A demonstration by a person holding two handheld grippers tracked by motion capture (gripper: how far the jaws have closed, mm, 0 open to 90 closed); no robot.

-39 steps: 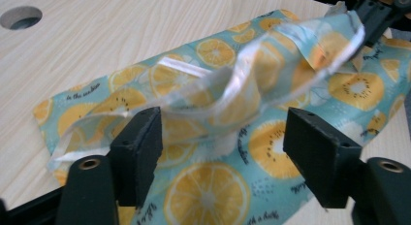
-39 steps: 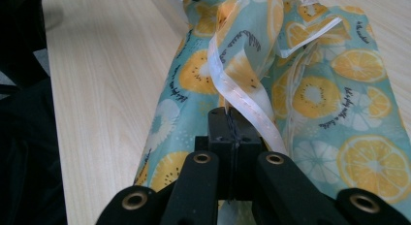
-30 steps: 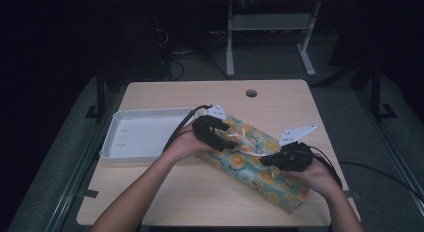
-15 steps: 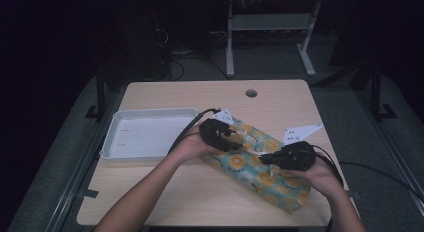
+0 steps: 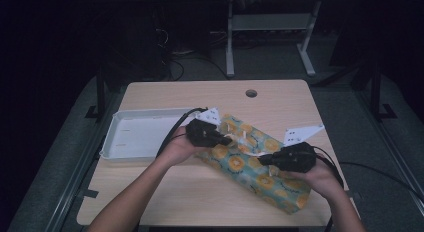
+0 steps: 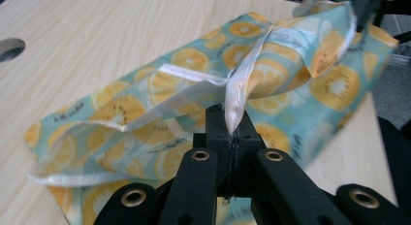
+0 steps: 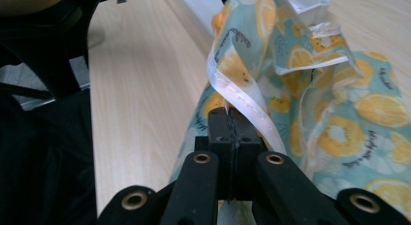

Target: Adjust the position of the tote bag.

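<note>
A wooden tabletop (image 5: 165, 189) in a dark room holds a white tray (image 5: 140, 134). Both hands reach in; left gripper (image 5: 226, 140) and right gripper (image 5: 263, 160) fingers pinch the citrus-print bag (image 5: 260, 174) lying centre-right.

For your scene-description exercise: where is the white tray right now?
In the high view the white tray lies on the left half of the table, beside the left tool and the fruit-print bag.
</note>
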